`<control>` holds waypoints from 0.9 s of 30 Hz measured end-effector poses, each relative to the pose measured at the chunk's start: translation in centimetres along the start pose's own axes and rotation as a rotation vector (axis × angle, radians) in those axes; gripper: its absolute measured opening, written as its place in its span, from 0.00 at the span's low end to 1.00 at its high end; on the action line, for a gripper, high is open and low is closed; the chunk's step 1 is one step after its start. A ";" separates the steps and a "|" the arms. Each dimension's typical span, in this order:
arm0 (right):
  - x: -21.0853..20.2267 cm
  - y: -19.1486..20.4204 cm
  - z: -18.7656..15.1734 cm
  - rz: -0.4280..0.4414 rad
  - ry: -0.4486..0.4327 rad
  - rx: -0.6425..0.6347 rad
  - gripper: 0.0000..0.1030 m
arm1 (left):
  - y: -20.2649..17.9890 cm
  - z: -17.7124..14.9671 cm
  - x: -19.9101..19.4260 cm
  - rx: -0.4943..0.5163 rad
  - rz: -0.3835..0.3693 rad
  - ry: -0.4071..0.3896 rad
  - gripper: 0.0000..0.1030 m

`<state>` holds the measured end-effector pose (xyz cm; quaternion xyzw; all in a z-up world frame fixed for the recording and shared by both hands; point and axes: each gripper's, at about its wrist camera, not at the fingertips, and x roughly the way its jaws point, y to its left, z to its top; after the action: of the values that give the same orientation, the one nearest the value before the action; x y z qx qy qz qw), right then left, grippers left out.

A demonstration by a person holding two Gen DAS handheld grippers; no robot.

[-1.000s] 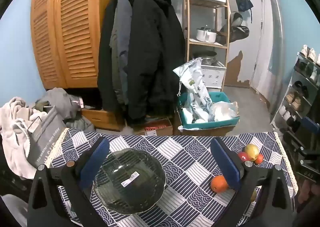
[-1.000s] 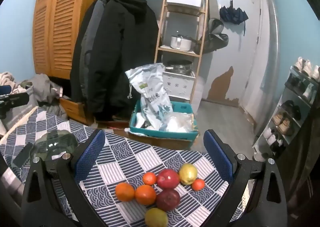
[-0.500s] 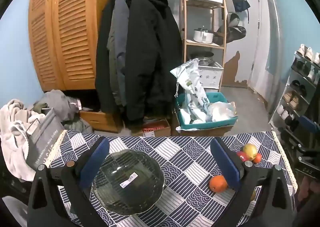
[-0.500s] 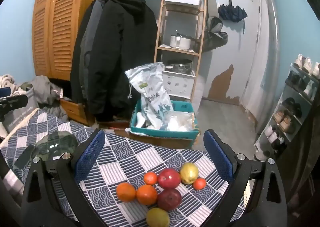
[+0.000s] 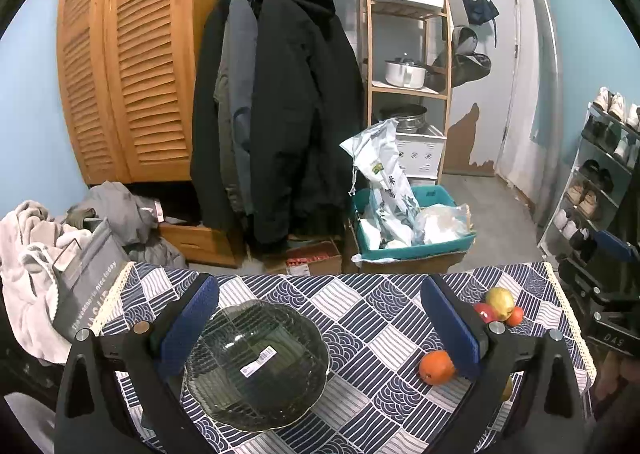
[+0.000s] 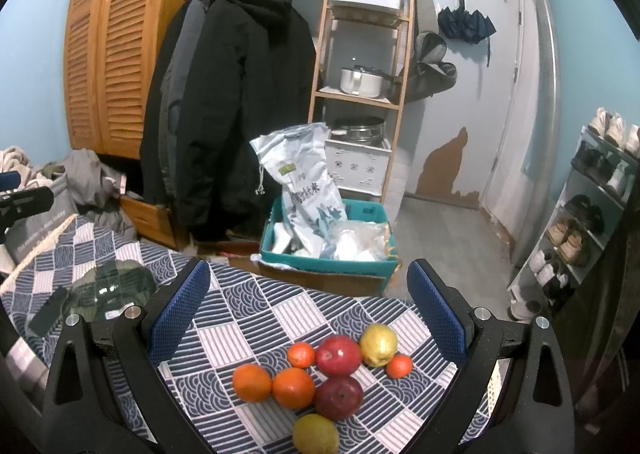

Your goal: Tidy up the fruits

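Blue-padded left tongs point(image 5: 320, 318) and right tongs point(image 6: 308, 298), both wide apart, empty.

Black coats point(image 5: 288, 102) hang beside wooden shelf point(image 5: 406, 54).

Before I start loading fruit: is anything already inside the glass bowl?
No fruit in the glass bowl; only a white label shows in it, and the checked tablecloth shows through. The left claw hides part of its left rim.
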<state>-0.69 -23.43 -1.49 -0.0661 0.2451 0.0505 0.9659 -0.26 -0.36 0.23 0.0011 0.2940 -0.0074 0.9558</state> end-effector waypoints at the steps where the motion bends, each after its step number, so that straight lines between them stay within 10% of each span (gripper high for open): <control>1: 0.0 0.0 0.0 0.001 0.000 0.001 0.94 | 0.1 0.0 0.0 -0.003 -0.002 0.002 0.99; 27: 0.4 0.0 -0.6 0.005 0.009 0.020 0.94 | 0.4 0.0 0.1 -0.006 0.003 -0.004 0.99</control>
<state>-0.57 -23.50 -2.20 -0.0560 0.2499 0.0502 0.9653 -0.20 0.00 0.17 -0.0012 0.2924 -0.0049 0.9563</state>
